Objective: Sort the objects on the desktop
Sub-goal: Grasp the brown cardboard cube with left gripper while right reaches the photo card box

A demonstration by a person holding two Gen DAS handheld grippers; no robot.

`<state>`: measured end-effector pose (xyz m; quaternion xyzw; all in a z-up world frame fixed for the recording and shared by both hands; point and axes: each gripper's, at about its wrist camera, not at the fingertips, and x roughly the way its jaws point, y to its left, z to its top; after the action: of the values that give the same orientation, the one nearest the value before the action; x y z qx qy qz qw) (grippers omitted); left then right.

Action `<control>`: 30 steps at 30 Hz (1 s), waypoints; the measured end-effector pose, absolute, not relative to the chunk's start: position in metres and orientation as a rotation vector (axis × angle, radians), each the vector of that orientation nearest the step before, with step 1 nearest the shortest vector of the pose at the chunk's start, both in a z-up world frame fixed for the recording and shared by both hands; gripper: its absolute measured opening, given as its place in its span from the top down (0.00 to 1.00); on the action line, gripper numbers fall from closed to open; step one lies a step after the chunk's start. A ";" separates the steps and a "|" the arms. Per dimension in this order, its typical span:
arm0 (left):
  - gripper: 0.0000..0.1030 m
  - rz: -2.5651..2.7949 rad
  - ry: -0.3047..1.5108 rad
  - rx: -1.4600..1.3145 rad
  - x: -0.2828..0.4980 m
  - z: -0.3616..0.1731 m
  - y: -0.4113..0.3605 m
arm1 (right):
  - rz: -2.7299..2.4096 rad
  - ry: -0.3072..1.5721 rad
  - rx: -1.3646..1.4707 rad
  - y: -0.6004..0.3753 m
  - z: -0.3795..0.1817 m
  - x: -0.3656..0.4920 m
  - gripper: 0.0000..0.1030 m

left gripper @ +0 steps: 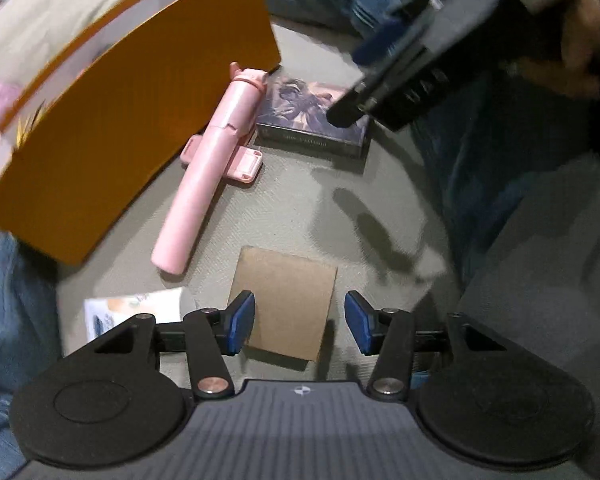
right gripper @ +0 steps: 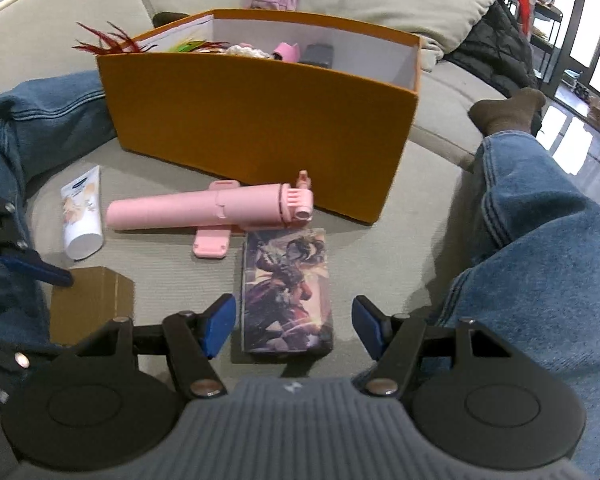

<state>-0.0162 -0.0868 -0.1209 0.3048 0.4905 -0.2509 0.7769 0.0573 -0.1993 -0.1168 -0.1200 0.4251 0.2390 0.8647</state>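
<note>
My left gripper [left gripper: 299, 322] is open and hangs just above a small brown cardboard box [left gripper: 286, 300], with its jaws either side of it. My right gripper [right gripper: 294, 326] is open over an illustrated card box [right gripper: 287, 286]; it also shows in the left wrist view [left gripper: 350, 110] above that card box [left gripper: 300, 120]. A pink selfie stick [right gripper: 208, 210] lies between the card box and the orange storage box [right gripper: 260, 120]. A white cream tube [right gripper: 80, 216] lies at the left. The brown box [right gripper: 92, 304] shows at the lower left in the right wrist view.
The orange box holds several items, among them red feathers [right gripper: 108, 42] and a pink piece [right gripper: 286, 51]. All lies on a grey-green sofa cushion [right gripper: 400, 248]. Jeans-clad legs [right gripper: 540, 248] flank the work area on the right and denim [right gripper: 40, 120] on the left.
</note>
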 end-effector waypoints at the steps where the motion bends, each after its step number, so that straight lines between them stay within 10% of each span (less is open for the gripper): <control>1: 0.43 -0.533 1.045 0.696 -0.019 -0.123 -0.090 | 0.507 0.892 -0.252 -0.199 -0.117 0.057 0.36; 22: 0.25 -0.445 1.032 0.714 0.000 -0.129 -0.081 | 0.655 0.946 -0.468 -0.169 -0.134 0.048 0.35; 26: 0.50 -0.429 1.020 0.545 0.011 -0.110 -0.057 | 0.609 0.916 -0.613 -0.157 -0.142 0.045 0.31; 30: 0.53 -0.419 1.037 0.446 0.019 -0.104 -0.042 | 0.603 0.882 -0.788 -0.143 -0.158 0.034 0.24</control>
<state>0.0189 -0.0421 -0.1043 0.2097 0.4876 -0.1973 0.8242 0.0340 -0.1430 -0.1578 -0.3659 0.4091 0.2800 0.7876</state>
